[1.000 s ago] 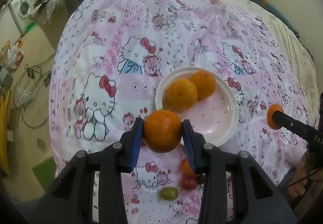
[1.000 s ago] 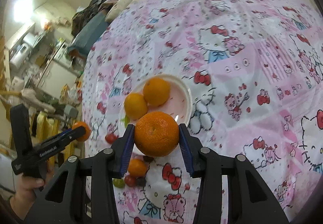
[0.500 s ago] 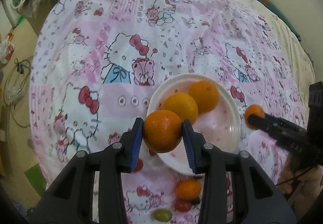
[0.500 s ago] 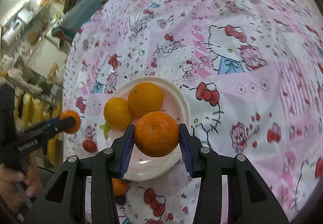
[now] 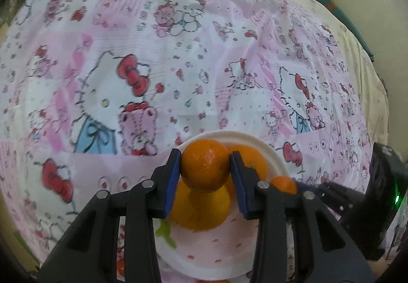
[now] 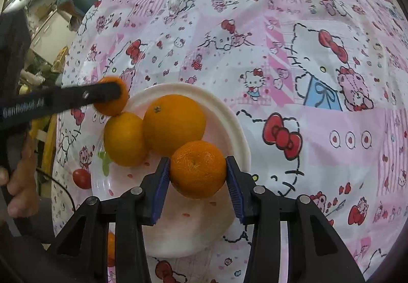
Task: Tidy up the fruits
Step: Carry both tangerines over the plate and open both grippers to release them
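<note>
Although each tool is clamped on fruit of its own, the two loads hang at different spots over the white plate (image 6: 237, 130), which lies on a pink cartoon-print bedspread (image 6: 293, 27). At the left of the scene, seen from the right wrist, the left tool (image 6: 112, 94) pinches a small tangerine (image 6: 112, 107) above the plate's far-left rim, with a hand (image 6: 20, 181) on its handle. Below it a red cherry tomato (image 6: 81, 178) lies on the bedspread just beside the plate. Two loose oranges (image 6: 173, 127) rest touching each other in the far half of the plate. Further right, the right tool (image 6: 197, 170) grips a larger tangerine (image 6: 197, 168) across its middle, over the plate's near right part.

These tangerines look light, round and slightly soft, with a dimpled peel that should give the blue pads (image 6: 160, 188) decent friction. I judge that a hold across the widest girth is the safest, since a squeeze nearer either end would let the fruit pop out. Hard pressure may bruise the peel. Once set down, round fruit may roll on the smooth plate, so placing it against its neighbours seems wise.
</note>
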`<state>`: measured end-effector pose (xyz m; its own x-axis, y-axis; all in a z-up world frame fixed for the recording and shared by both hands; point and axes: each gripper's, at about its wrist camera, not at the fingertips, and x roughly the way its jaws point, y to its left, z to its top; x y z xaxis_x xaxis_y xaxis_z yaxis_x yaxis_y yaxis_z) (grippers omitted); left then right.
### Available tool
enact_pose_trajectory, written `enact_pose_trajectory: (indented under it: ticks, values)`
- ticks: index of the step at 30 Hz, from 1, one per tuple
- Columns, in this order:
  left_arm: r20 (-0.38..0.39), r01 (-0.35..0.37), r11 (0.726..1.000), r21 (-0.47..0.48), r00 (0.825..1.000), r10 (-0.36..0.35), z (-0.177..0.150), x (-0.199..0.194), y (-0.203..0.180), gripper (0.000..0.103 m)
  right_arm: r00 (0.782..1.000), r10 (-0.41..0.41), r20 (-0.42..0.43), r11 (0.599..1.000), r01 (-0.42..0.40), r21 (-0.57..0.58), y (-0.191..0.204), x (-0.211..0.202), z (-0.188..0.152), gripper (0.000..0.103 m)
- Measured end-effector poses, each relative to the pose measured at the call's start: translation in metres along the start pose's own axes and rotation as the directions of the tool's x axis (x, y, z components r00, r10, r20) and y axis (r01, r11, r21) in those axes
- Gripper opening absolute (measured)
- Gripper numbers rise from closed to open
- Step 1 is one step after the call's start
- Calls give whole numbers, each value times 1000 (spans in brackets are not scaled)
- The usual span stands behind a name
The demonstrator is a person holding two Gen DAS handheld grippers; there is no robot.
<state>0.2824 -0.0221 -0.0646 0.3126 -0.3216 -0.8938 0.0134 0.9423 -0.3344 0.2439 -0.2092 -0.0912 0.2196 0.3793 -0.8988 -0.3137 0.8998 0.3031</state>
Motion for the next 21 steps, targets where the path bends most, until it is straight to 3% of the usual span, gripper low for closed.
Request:
enact_pose_trajectory:
  ticks: [18,21]
  values:
    - [-58,-8,999,-34,998,6,7,34,2,37,1000,-16,-25,1000,16,-4,1,12,-7,47]
    - [-66,-33,999,-16,997,31,6,34,0,45,1000,-13,-23,1000,13,-4,1,13,-7,48]
